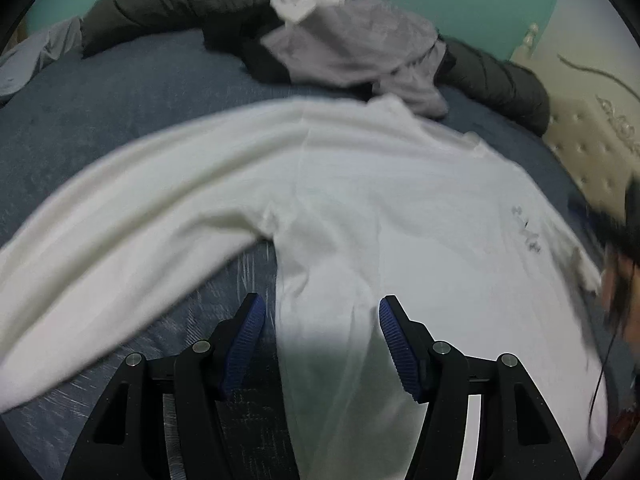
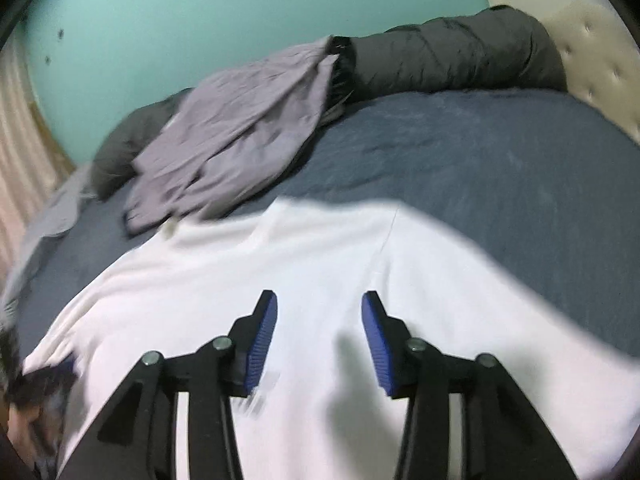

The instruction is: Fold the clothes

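Note:
A white long-sleeved shirt [image 1: 380, 200] lies spread on the blue bedspread [image 1: 120, 100], with one sleeve stretched out to the left and a small dark print [image 1: 526, 232] on the chest. My left gripper [image 1: 320, 304] hovers over the shirt's side edge below the armpit. Its blue pads [image 1: 244, 344] stand wide apart, and the cloth lies beneath them, not pinched. In the right wrist view my right gripper [image 2: 320, 298] is open just above the white shirt [image 2: 320, 248], with nothing between its pads [image 2: 262, 340].
A crumpled grey garment [image 1: 352, 44] [image 2: 240, 128] lies on a dark puffer jacket [image 1: 172, 0] [image 2: 460, 56] along the bed's far side. A cream tufted headboard [image 1: 592, 140] [image 2: 600, 60] bounds the right. Blurred dark shapes sit at the frame edges [image 1: 624, 280] [image 2: 32, 392].

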Demonstrator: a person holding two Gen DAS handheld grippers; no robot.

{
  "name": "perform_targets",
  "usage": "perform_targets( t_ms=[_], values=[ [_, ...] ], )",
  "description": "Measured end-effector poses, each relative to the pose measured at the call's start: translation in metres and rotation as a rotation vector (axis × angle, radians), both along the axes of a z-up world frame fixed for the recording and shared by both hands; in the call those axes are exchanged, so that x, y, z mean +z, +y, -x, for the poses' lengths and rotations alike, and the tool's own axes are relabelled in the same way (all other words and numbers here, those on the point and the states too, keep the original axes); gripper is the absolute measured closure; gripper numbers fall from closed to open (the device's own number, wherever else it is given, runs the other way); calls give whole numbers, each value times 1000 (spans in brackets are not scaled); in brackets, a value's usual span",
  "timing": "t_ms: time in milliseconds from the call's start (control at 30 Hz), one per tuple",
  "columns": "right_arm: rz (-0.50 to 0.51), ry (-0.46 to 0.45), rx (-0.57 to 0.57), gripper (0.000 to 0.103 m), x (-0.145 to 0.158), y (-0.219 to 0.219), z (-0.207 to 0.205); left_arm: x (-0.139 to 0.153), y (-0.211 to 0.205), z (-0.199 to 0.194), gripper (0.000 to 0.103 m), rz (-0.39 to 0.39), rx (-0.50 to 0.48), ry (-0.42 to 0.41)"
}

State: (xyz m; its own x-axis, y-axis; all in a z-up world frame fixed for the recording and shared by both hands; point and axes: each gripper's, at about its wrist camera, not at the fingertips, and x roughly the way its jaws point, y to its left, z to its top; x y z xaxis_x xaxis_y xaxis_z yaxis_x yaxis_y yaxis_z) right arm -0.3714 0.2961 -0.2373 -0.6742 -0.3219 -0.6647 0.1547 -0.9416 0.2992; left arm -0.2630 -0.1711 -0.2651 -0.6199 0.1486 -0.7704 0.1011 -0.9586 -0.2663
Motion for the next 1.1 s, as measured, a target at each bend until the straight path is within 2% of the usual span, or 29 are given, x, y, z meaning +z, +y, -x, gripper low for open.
perform_targets(
  t_ms=[100,167,233,367,500,667,733,800,833,900,967,1100],
  values=[
    [87,-36,19,55,-15,-3,-41,19,-12,8,39,-30,15,23],
    [145,-61,10,49,-25,-1,-55,28,-24,23,39,-51,26,15],
    [195,-79,3,48,-33,0,-69,37,-34,49,39,-29,26,4],
    [212,-67,17,48,-32,-5,-78,46,-47,109,39,17,10,-8],
    [217,-25,42,48,-26,-8,-83,40,-46,168,39,79,-35,-48],
    [216,-20,64,48,-29,-11,-81,17,-49,213,42,95,-37,-115],
    [215,-21,69,48,-30,-11,-81,6,-49,221,51,107,-37,-145],
    [217,-20,67,48,-30,-9,-80,-1,-51,227,71,110,-33,-155],
    [218,-19,66,48,-31,-8,-80,-2,-52,228,75,105,-31,-147],
    [223,-21,62,48,-31,-6,-79,-3,-53,230,93,75,-37,-141],
    [231,-24,58,48,-32,-4,-79,-4,-51,230,102,74,-54,-141],
    [240,-23,58,48,-32,-4,-78,-5,-45,227,102,85,-75,-129]
  ],
)
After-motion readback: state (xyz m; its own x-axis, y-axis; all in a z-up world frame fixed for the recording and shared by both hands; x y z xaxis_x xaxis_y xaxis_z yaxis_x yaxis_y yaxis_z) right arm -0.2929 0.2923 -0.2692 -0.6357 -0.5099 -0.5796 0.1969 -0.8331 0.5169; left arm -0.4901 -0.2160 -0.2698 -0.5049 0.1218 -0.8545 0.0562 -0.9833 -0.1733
